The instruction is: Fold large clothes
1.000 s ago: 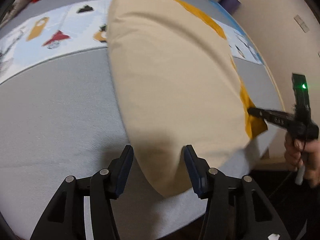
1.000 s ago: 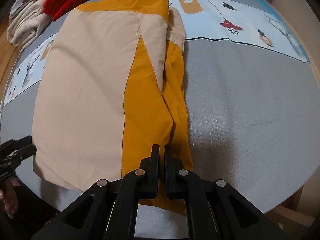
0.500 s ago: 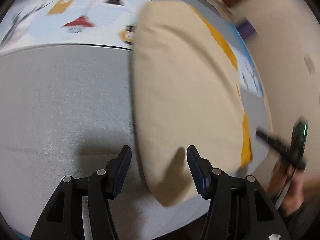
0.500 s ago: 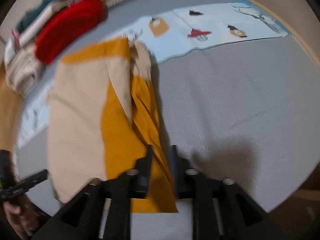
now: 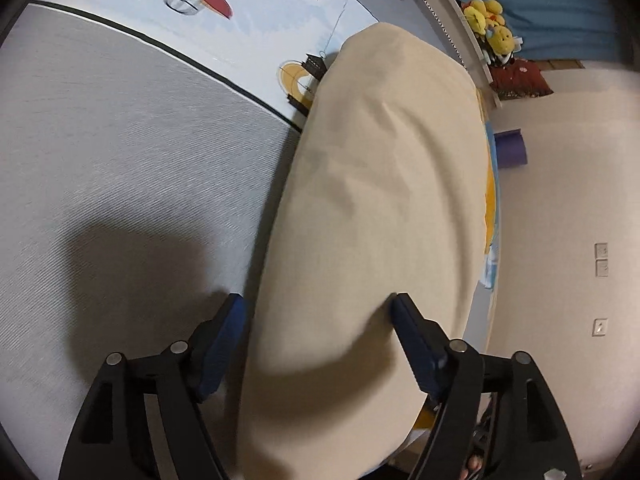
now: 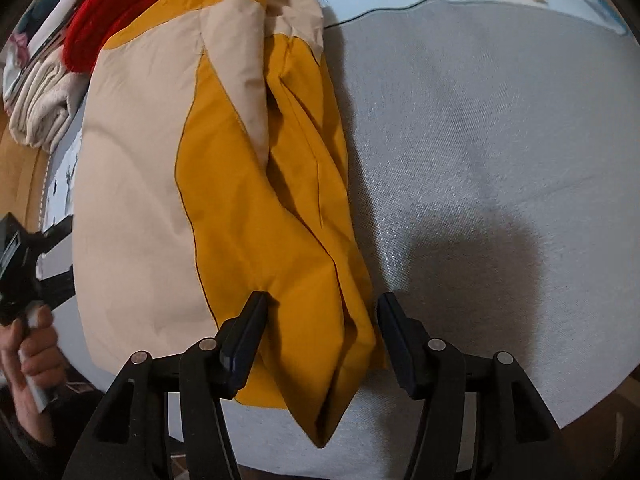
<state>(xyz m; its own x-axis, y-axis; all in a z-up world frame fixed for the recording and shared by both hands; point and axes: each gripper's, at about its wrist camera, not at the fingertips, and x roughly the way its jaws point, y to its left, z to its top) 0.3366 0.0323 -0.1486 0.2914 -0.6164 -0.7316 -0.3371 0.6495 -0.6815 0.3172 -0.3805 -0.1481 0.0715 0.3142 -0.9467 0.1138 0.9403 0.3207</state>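
Note:
A large beige and mustard-yellow garment (image 6: 160,152) lies folded lengthwise on the grey bed cover (image 6: 480,140). In the left wrist view only its beige side (image 5: 380,200) shows, with a thin yellow strip along the far edge. My left gripper (image 5: 318,316) is open, its fingers standing either side of the beige near end. My right gripper (image 6: 320,316) is open, its fingers astride the yellow near corner (image 6: 320,360), not pinching it. The left gripper also shows in the right wrist view (image 6: 24,264), held in a hand.
A red garment (image 6: 120,12) and a folded cream blanket (image 6: 44,100) lie at the far left. A light-blue printed band (image 5: 248,28) crosses the bed cover. The bed's near edge runs just below both grippers. Plush toys (image 5: 490,24) and a purple object (image 5: 510,152) sit beyond the bed.
My right gripper was shut on the yellow corner and has opened, letting it go. Both grippers have swung, and the left now looks along the garment toward the wall.

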